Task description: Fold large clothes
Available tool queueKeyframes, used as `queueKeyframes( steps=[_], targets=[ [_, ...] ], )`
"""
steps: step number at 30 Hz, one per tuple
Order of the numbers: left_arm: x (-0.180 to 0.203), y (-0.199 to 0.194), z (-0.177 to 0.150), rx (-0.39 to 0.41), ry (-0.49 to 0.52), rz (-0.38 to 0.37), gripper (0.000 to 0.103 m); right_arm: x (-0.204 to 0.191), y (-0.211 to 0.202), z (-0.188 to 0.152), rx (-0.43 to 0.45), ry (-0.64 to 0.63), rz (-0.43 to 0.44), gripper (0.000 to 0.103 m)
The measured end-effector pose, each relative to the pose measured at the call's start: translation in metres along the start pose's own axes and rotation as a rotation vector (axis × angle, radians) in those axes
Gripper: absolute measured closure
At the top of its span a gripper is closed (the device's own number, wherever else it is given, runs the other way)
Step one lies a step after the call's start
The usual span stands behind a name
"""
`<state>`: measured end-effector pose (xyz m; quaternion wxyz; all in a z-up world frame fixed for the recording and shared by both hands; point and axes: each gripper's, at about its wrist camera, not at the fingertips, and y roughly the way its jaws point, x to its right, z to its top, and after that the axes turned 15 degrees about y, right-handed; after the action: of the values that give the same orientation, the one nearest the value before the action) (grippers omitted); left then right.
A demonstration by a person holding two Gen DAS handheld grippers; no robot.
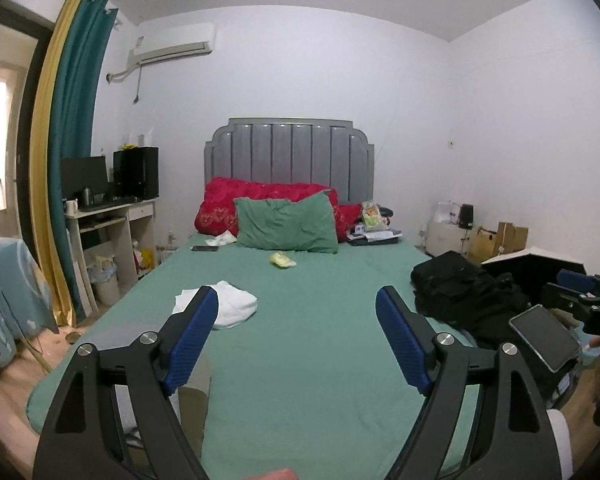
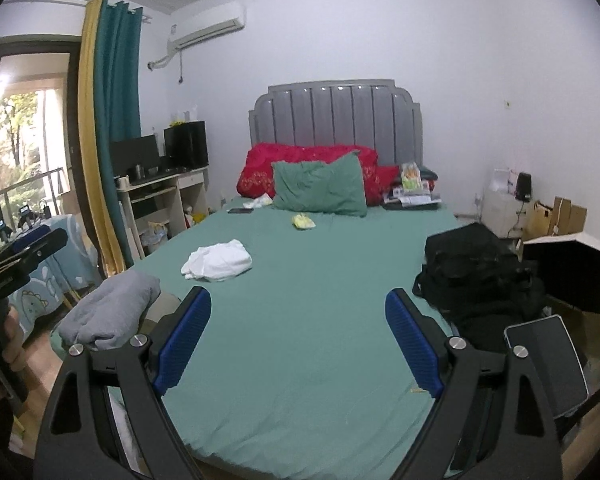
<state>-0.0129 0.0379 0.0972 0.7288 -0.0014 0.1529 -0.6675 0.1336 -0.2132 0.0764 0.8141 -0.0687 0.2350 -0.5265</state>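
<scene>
Plainly, both grippers hang over the foot of the bed, jaws wide and empty: the left gripper and the right gripper each frame only bare green sheet. No garment is between either pair of jaws yet, so the step in hand looks like choosing and fetching one.

The black pile lies just outside the right gripper's right jaw, on the bed's edge; it seems the large clothing to fold. Doing it well likely means pinching a single layer at a hem or shoulder, not the whole heap, then dragging it onto the open sheet ahead of the jaws.

A grey cloth sits bunched just outside the right gripper's left jaw. Further ahead, beyond the left jaw tip, lies a white cloth, which could get caught under a spread garment. A phone and a small yellow item lie well ahead, near the pillow.
</scene>
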Motion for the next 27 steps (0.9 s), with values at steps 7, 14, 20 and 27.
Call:
queueKeyframes(
  steps=[7,14,20,27],
  targets=[
    [-0.017,0.009,-0.020,-0.017,-0.043,-0.003,0.019,-0.011,0.013,-0.012,0.005,-0.021,0.019,0.009],
    [-0.025,0.020,-0.036,-0.046,-0.036,0.018,0.019,-0.020,0.036,-0.025,-0.039,-0.033,0.026,0.009],
    [-0.036,0.031,-0.048,-0.062,-0.066,0.016,0.019,-0.026,0.053,-0.033,-0.066,-0.042,0.025,0.009],
    [-0.047,0.044,-0.059,-0.078,-0.082,0.010,0.019,-0.029,0.068,-0.039,-0.078,-0.041,0.010,0.009]
  ],
)
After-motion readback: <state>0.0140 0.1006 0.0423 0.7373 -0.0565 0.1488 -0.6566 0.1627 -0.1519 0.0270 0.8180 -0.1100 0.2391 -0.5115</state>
